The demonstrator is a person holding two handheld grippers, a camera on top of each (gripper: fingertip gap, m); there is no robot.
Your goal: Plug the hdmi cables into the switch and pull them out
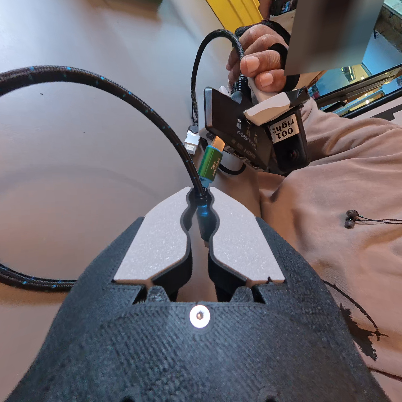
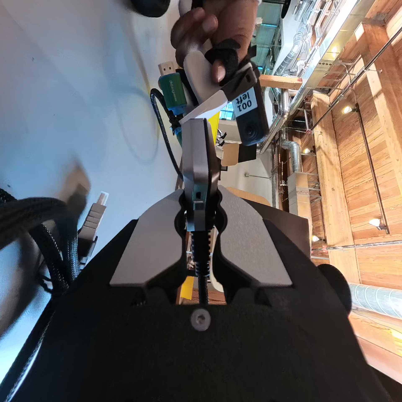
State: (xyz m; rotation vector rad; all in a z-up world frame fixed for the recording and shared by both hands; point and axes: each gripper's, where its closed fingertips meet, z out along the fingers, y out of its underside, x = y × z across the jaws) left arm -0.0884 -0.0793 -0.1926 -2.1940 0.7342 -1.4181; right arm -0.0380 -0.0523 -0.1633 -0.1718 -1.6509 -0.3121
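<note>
While the left gripper (image 1: 199,196) clamps the black braided cable (image 1: 121,95) just behind its green plug (image 1: 210,161), the plug's metal tip sits just short of the ports on the black switch (image 1: 236,128), not yet inserted. White lettering marks the switch face, and a white sticker sits on the right gripper's camera; a silver plug (image 1: 192,140) hangs loose beside it.

Seen from the right wrist, the right gripper (image 2: 201,214) is closed on the switch (image 2: 196,161) edge-on, with the green plug (image 2: 174,91) beyond it bearing pale lettering.
</note>
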